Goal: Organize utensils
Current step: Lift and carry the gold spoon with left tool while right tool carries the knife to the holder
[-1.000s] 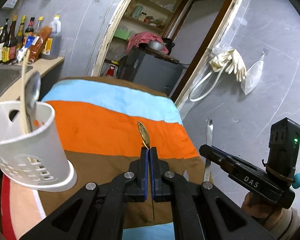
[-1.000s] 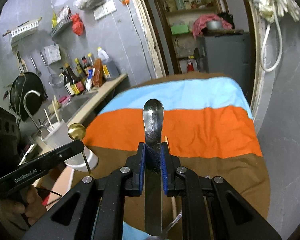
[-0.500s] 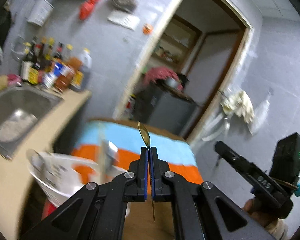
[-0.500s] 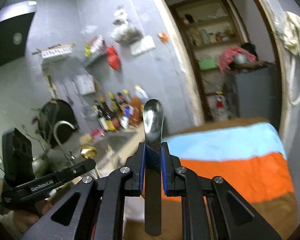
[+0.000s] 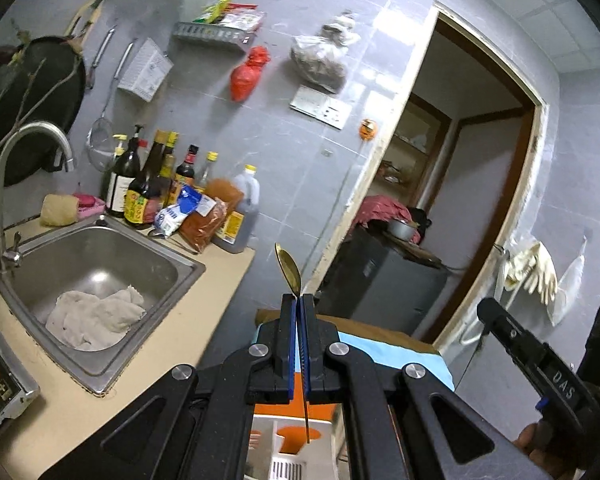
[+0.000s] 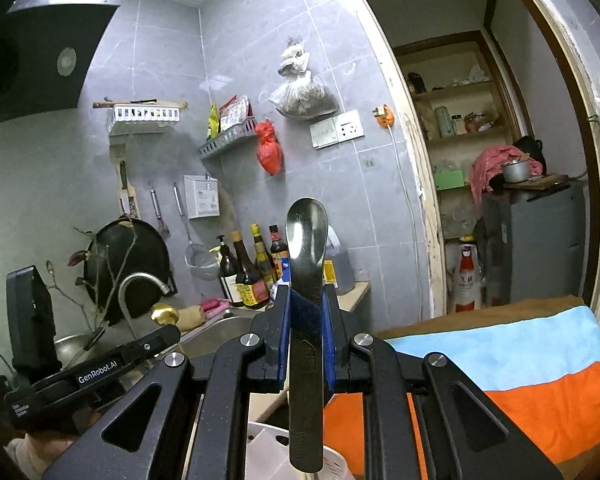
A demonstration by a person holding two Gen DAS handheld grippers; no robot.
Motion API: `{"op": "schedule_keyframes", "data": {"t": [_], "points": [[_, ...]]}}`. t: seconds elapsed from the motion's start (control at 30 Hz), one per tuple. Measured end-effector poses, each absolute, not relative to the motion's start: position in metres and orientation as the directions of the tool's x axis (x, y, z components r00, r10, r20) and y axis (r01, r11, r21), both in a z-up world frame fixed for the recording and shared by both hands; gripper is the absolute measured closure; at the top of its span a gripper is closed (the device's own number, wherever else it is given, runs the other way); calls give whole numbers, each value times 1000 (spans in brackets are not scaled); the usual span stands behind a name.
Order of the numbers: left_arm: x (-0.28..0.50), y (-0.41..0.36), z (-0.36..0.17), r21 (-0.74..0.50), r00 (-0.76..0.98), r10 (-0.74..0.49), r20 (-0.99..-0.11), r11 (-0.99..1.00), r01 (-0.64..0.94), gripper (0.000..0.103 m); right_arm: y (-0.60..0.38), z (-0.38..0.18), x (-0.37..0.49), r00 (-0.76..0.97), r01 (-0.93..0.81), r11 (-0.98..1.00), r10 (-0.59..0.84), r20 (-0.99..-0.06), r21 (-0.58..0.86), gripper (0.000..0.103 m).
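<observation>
Both spoons have swung up from the striped cloth (image 6: 540, 360): the left gripper (image 5: 299, 344) squeezes the gold spoon (image 5: 288, 268) and the right gripper (image 6: 306, 344) squeezes the silver spoon (image 6: 306, 248), handles hanging over the white holder (image 6: 268, 452), ready to drop in.

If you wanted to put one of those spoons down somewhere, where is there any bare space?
The striped blue, orange and brown cloth right of the white plastic utensil holder lies bare. So does the beige countertop in front of the steel sink. The counter's back corner is crowded with dark sauce bottles, and a white rag fills the sink.
</observation>
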State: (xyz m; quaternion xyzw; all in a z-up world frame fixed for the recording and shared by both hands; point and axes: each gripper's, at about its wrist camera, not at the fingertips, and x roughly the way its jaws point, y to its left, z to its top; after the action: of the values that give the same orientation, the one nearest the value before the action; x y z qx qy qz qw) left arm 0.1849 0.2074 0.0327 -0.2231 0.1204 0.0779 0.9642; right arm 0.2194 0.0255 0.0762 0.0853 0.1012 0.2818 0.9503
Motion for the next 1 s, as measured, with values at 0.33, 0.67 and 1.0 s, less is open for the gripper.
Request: {"op": "schedule_keyframes", "data": {"t": [0.33, 0.67, 1.0], "points": [[187, 212, 1, -378, 930, 126, -344, 888, -260, 101, 30, 31, 233, 797, -515, 813, 571, -200, 271, 90], [192, 194, -25, -274, 904, 153, -398, 921, -276, 101, 40, 3, 236, 763, -555, 802, 596, -251, 219, 90], [192, 192, -36, -281, 886, 126, -446, 920, -273, 101, 44, -16, 234, 738, -566, 806, 589, -329, 173, 90]]}}
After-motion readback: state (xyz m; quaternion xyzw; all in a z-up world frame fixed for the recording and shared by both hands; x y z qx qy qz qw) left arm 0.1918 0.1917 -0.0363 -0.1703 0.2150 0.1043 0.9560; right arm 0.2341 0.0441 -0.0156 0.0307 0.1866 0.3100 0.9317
